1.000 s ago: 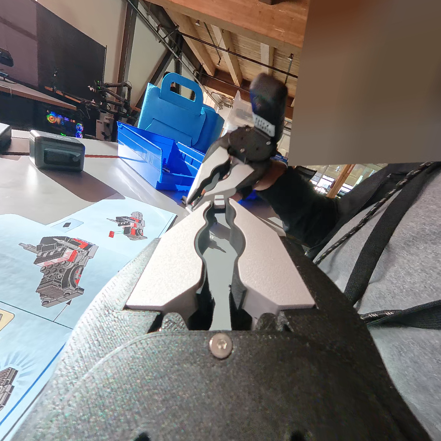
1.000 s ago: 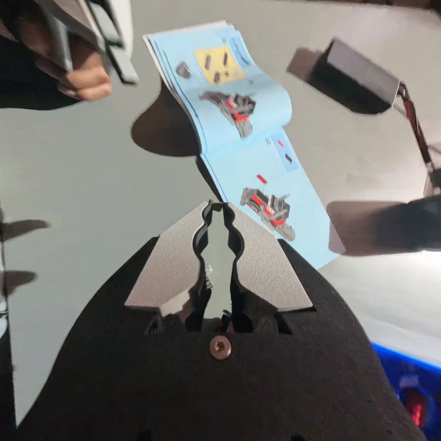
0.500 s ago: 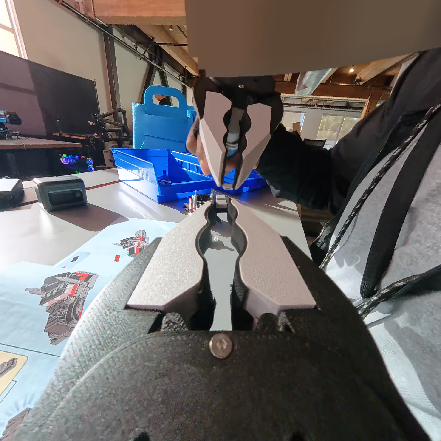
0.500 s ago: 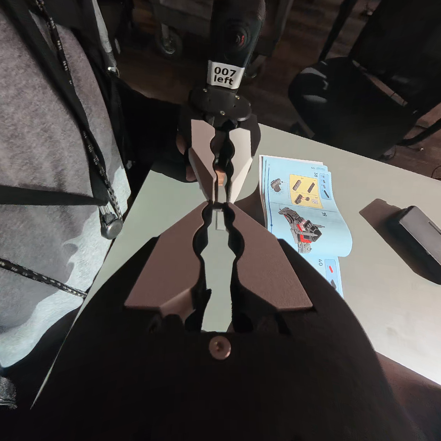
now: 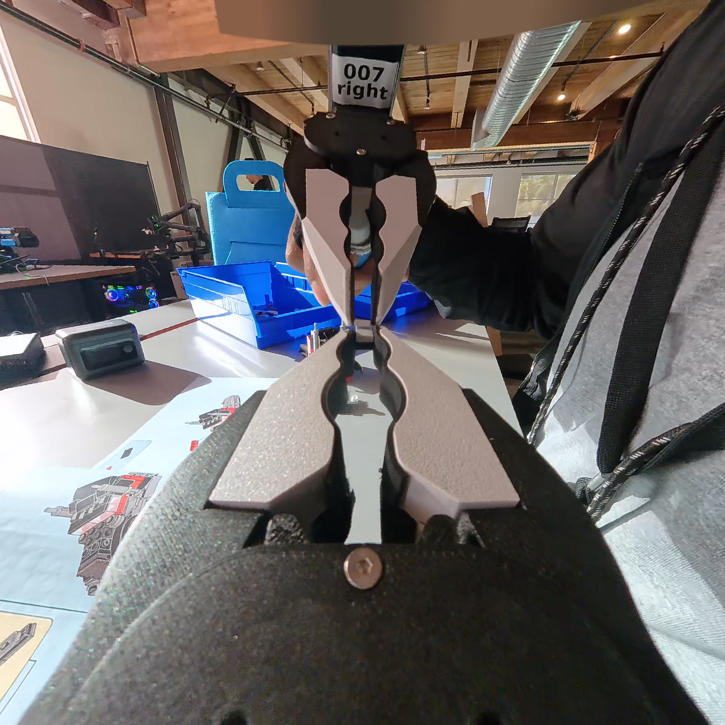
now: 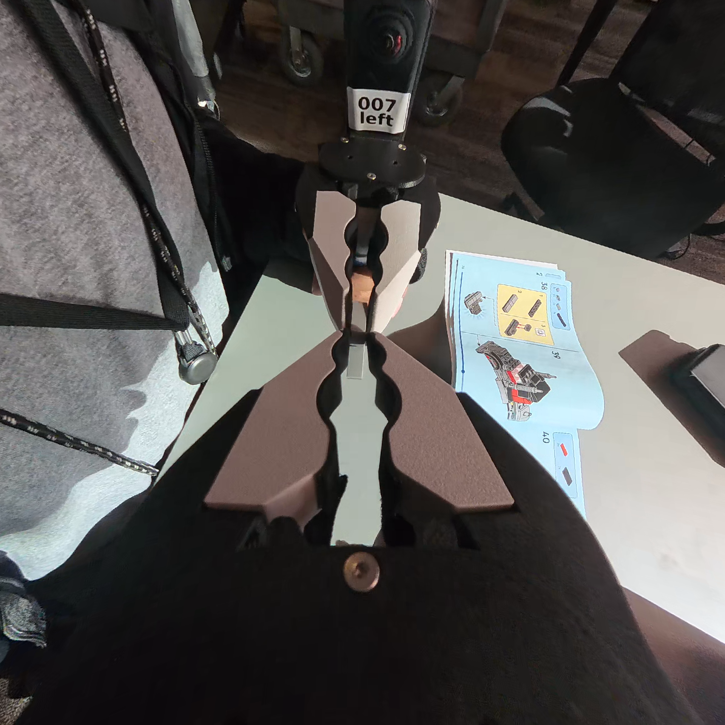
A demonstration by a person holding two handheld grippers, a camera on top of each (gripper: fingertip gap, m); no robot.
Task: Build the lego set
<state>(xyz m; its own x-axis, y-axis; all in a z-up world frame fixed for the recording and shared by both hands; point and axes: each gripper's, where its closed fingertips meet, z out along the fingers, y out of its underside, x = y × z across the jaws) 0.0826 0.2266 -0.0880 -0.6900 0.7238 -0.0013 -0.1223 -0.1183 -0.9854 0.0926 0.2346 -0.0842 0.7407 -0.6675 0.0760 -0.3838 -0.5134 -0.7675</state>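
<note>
Flat grey lego plate [image 6: 356, 363] bridges both matte tools' pinched tips.

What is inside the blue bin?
The blue bin shows a divider and a few small dark pieces near its front corner. The right gripper and hand cover the rest.

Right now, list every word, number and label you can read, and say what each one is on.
I do not copy out writing; these things carry it:
White label on the right tool's handle: legible print.
White label on the left tool's handle: legible print.
Blue instruction booklet: printed step numbers, with smaller marks too small to read.
Grey lego piece between the tools: no writing visible.
</note>
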